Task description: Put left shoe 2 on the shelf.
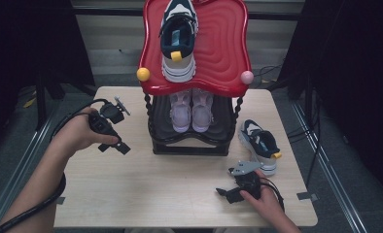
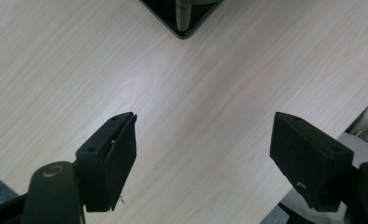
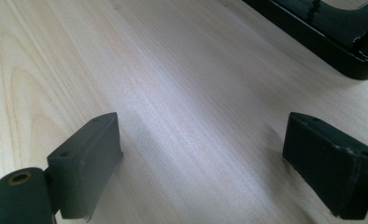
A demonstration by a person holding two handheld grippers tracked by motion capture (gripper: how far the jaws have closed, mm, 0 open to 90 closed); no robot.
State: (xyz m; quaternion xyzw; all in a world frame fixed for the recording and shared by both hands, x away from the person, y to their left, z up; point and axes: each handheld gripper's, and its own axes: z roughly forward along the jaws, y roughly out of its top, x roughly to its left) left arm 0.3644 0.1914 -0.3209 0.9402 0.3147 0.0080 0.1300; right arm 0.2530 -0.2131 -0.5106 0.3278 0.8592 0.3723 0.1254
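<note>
Navy-and-white chunky sneaker with yellow heel tab (image 1: 260, 144) lies upright on the pale wooden table (image 1: 170, 184), right of the rack (toe pointing away), empty.

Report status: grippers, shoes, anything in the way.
Left gripper open, empty. Right gripper open, empty, near the table. Navy shoe beside rack, untouched. Nothing between.
</note>
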